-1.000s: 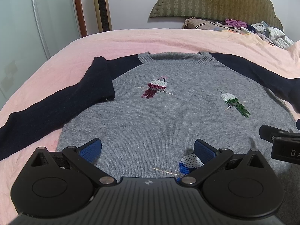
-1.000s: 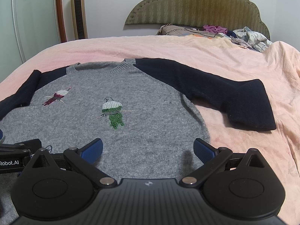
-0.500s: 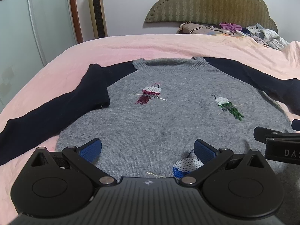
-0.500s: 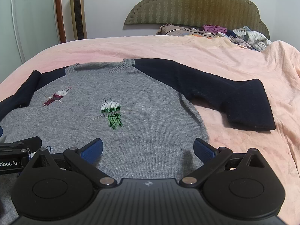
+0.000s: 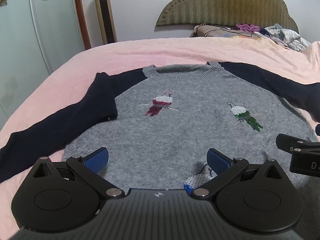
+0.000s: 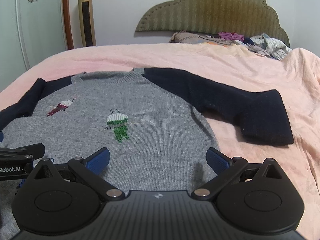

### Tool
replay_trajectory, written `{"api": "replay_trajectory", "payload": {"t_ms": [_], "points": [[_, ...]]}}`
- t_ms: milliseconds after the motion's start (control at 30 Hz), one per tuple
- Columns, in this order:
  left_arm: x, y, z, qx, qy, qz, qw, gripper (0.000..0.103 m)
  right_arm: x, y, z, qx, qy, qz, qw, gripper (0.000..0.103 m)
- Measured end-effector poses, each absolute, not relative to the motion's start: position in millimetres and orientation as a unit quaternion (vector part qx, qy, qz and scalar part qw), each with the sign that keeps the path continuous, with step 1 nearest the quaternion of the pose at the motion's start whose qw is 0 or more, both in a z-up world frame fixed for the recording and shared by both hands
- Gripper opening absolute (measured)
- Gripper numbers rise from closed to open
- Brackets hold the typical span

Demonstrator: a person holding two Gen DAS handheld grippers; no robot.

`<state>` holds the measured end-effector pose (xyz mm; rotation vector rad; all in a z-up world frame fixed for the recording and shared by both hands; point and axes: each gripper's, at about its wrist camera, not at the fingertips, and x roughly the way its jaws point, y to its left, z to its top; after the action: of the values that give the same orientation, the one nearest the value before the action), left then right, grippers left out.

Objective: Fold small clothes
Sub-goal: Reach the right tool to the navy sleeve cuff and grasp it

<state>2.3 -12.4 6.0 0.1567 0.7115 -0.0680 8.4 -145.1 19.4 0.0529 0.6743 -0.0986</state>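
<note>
Left wrist view: a grey sweater [image 5: 180, 132] with navy sleeves is seen spread flat, front up, on a bed covered by a pink sheet [image 5: 140, 52]. The left gripper [image 5: 158, 158] is held over the sweater's lower part with its blue-padded fingers [image 5: 96, 159] spread wide apart and nothing between them. Three embroidered birds are visible on the grey front: a maroon bird [image 5: 160, 106] near the chest, a green bird [image 5: 245, 116] to its right, and a blue bird [image 5: 197, 181] partly hidden beside the gripper's right-hand finger. The sweater's left-hand sleeve [image 5: 60, 124] is laid outward over the sheet, bent near its middle. Part of the right gripper [image 5: 300, 152] is seen at the right edge.

Right wrist view: the right gripper [image 6: 158, 158] is held over the sweater [image 6: 150, 140] near its hem, its fingers [image 6: 218, 160] likewise parted with nothing held. The other navy sleeve [image 6: 230, 104] is stretched out to the right across the sheet [image 6: 200, 56]. The left gripper [image 6: 20, 156] shows at the left edge. A pile of clothes [image 6: 250, 42] lies by the headboard [image 6: 210, 10].
</note>
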Motion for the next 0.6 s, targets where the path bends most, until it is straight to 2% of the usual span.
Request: {"api": "replay_trajectory", "payload": {"t_ms": [167,333,600], "points": [[7.2,-18.9,5.0,0.076,0.351,-0.046,0.932,0.103,6.9,-157.6,21.4,0.039,0.313,-0.035,0.948,0.103],[10.6,-24.1,4.9,0.062,0.353,-0.065,0.931,0.103,5.0,-169.4,23.2,0.005,0.295,-0.056,0.954,0.103],[18.7,-37.4,-2.4,0.078,0.362,-0.086,0.925,0.103,-1.2,-234.7,21.2,0.031,0.277,-0.108,0.954,0.103]]}}
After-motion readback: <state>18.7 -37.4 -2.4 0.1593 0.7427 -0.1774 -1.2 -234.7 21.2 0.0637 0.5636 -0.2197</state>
